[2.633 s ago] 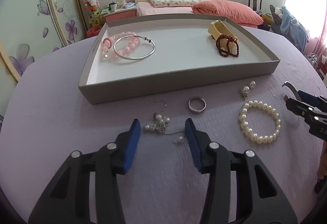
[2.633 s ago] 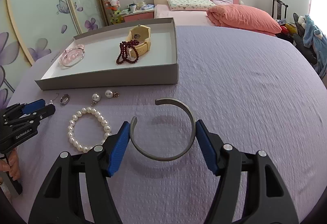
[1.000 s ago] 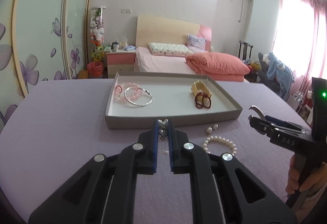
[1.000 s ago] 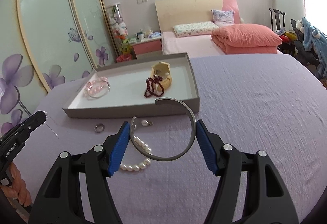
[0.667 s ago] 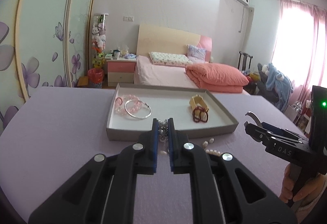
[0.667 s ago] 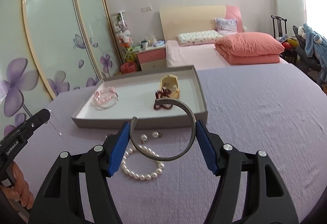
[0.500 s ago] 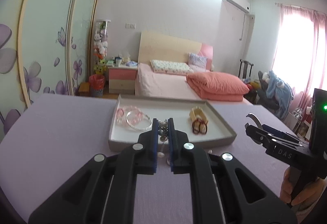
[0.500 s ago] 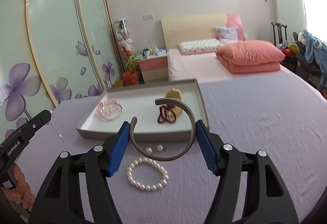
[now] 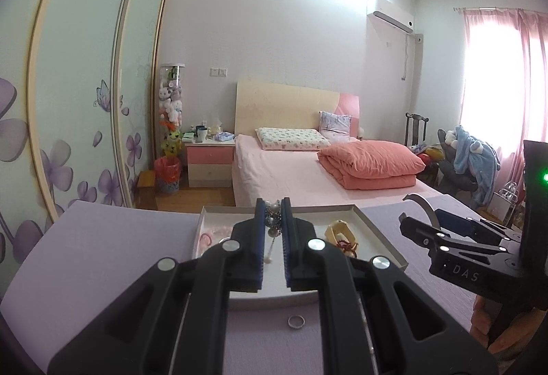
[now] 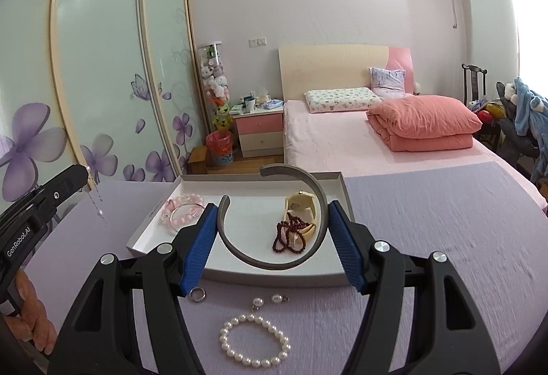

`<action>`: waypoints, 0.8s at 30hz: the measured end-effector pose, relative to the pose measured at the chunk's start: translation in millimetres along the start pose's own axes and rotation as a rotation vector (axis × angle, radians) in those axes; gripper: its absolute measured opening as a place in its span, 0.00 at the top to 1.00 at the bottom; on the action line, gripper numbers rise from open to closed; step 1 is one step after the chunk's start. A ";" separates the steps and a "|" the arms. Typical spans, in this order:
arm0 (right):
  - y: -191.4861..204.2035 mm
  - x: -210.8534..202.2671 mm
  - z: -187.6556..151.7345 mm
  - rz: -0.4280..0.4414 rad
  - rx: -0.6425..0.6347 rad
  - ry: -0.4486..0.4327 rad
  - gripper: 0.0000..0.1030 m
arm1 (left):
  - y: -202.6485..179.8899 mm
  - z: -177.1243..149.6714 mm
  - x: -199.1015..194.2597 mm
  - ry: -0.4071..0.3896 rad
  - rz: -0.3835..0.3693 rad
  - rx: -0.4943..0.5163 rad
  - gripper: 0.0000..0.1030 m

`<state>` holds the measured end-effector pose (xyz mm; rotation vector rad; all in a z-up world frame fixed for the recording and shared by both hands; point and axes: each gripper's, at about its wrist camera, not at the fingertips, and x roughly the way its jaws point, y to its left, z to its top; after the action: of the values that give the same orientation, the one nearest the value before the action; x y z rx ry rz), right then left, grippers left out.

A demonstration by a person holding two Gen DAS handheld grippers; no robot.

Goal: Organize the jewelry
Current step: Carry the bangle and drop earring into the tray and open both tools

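My left gripper [image 9: 273,215] is shut on a pearl chain necklace [image 9: 272,222] and holds it in the air above the near edge of the grey tray [image 9: 383,239]; a pearl dangles below. My right gripper [image 10: 274,224] is shut on a grey open cuff bangle [image 10: 310,248], held above the tray [image 10: 274,274]. The tray holds a pink bead bracelet [image 10: 181,212], a cream watch [image 10: 301,207] and dark red beads [image 10: 289,236]. A silver ring [image 10: 198,294], two pearl earrings [image 10: 269,300] and a pearl bracelet [image 10: 255,340] lie on the purple tablecloth before the tray.
The purple-covered table [image 10: 428,238] stretches to the right of the tray. The right gripper shows at the right of the left wrist view [image 9: 445,238]. A bed [image 10: 376,135], a nightstand and sliding wardrobe doors stand beyond the table.
Both grippers have risen and moved forward toward the tray, each keeping its piece. The left gripper closed on the necklace earlier and lifted it off the cloth.
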<state>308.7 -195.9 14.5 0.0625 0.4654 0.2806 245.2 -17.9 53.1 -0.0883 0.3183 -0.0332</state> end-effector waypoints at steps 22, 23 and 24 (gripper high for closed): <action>-6.1 96.8 13.3 -0.045 0.046 0.108 0.37 | 13.4 9.4 109.3 0.078 0.025 -0.010 0.91; -5.3 101.0 12.6 -0.044 0.047 0.118 0.37 | 13.6 9.5 113.7 0.082 0.025 -0.012 0.91; -6.9 106.0 11.5 -0.043 0.050 0.133 0.37 | 14.5 8.1 118.6 0.088 0.027 -0.010 0.91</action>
<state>406.4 -172.7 -22.1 0.0825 0.6057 0.2312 360.7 -8.3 22.6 -0.0931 0.4079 -0.0084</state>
